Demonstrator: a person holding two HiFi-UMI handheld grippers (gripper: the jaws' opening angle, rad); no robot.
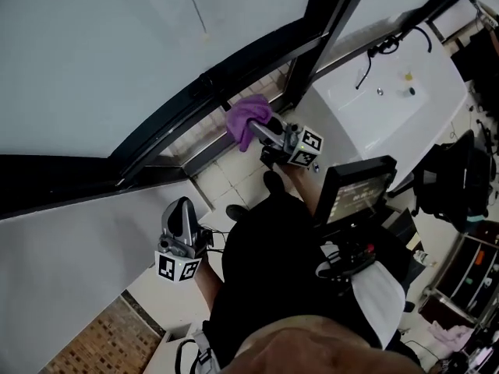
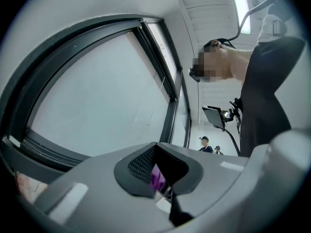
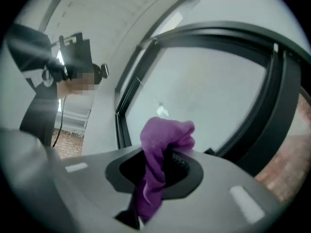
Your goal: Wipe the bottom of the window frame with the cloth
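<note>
Cloth point(image 1: 249, 118), purple, clamped in the right tongs point(image 1: 261, 129) at the bottom of the window frame point(image 1: 204, 153).
It bunches out past the right jaws toward the glass point(image 1: 117, 45). The left tongs point(image 1: 181, 213) hang lower, well apart from the frame, jaws drawn together on nothing.

It looked like a plain lab or workroom: a large dark-framed window point(image 1: 210, 80) set in white walls, a tiled floor point(image 1: 226, 184), a white counter point(image 1: 390, 111) trailing cables, and a strip ceiling light point(image 2: 240, 4).
</note>
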